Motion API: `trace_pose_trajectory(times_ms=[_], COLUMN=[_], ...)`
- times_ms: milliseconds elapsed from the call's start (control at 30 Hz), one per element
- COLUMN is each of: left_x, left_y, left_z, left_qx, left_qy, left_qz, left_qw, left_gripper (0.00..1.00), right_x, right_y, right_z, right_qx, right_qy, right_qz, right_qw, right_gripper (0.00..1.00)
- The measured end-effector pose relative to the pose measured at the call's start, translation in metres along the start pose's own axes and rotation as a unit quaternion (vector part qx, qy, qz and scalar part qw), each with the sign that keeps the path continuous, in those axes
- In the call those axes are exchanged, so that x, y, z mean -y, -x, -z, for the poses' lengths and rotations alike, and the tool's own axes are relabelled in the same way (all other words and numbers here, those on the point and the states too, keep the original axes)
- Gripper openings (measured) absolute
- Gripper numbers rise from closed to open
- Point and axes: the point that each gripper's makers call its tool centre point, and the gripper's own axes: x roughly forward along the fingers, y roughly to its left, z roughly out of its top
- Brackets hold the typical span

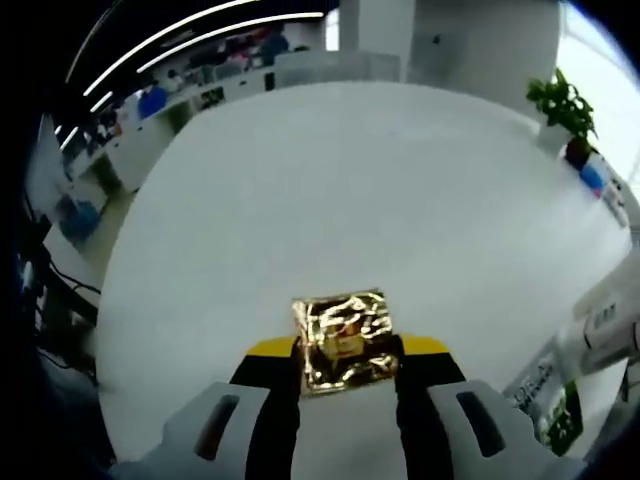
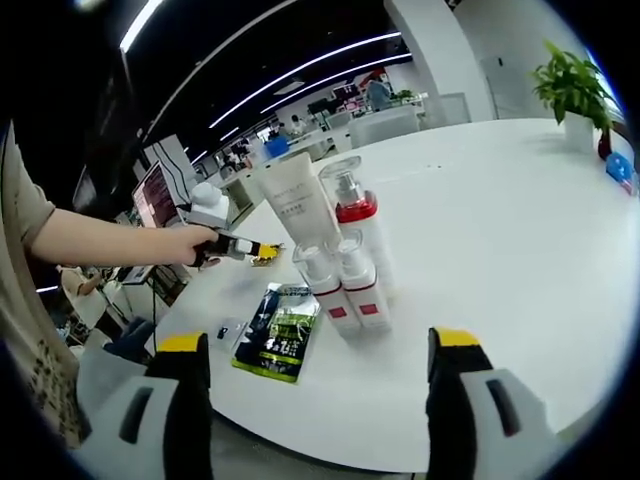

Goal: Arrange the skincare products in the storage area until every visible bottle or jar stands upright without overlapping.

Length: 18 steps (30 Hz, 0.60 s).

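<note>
A gold foil packet (image 1: 345, 340) is clamped in the left gripper (image 1: 348, 362) above the white table (image 1: 380, 190). The right gripper (image 2: 322, 352) is held released, near the upright bottles (image 2: 345, 270).

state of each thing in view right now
left claw: shut on gold packet
gold packet: held above table
right claw: open, holding nothing
white tube: upright
pump bottle: upright
two small bottles: upright, side by side
green sachet: flat on table
</note>
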Motion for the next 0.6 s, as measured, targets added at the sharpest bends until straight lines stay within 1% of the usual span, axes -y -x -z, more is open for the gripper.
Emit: trace_pose_trajectory(times_ms=[167,300,467,600], left_x=[0.004,0.009,0.019,0.028], left_y=[0.004,0.01,0.021,0.031], left_z=[-0.004,-0.013,-0.025,-0.029], left_qx=[0.009,0.021,0.042,0.052], left_qy=[0.008,0.002,-0.01,-0.039], left_qz=[0.007,0.015,0.03,0.04], left_qw=[0.9999,0.9997,0.9986,0.9971], left_gripper=[0.33,0.33,0.32,0.32], right_x=[0.002,0.003,0.002,0.002], right_y=[0.0,0.0,0.0,0.0], right_z=[0.001,0.001,0.002,0.001], right_qx=[0.0,0.001,-0.001,0.002], right_qy=[0.0,-0.001,0.002,0.0], right_qz=[0.0,0.001,-0.001,0.0], right_qw=[1.0,1.0,1.0,1.0], right_gripper=[0.89,0.89,0.88,0.88])
